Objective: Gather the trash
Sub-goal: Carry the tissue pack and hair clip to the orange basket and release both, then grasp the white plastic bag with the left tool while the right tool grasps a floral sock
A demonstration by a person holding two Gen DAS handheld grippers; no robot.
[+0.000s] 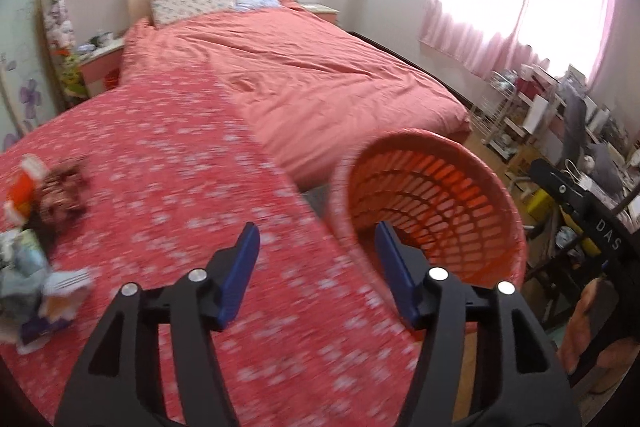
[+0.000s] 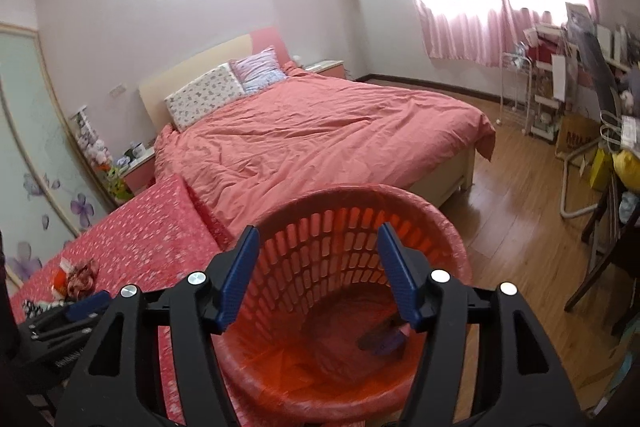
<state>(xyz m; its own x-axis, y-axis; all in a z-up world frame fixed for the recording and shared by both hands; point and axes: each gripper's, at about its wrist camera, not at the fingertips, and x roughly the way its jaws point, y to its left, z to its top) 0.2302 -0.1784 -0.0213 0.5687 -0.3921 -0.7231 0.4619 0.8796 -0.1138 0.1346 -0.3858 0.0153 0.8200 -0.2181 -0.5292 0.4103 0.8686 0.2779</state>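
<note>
An orange slatted basket with a pink liner stands beside the red flowered cloth. My right gripper hangs open just over its mouth, nothing between the fingers. A dark purple wrapper lies on the basket's bottom. My left gripper is open and holds nothing, above the flowered cloth with the basket to its right. Crumpled wrappers and pale packets lie blurred on the cloth at the far left. In the right wrist view the left gripper's blue pad shows near the same trash pile.
A large bed with a pink duvet and pillows fills the back. A nightstand stands left of it. Wooden floor runs to the right, bordered by cluttered shelves and a dark chair.
</note>
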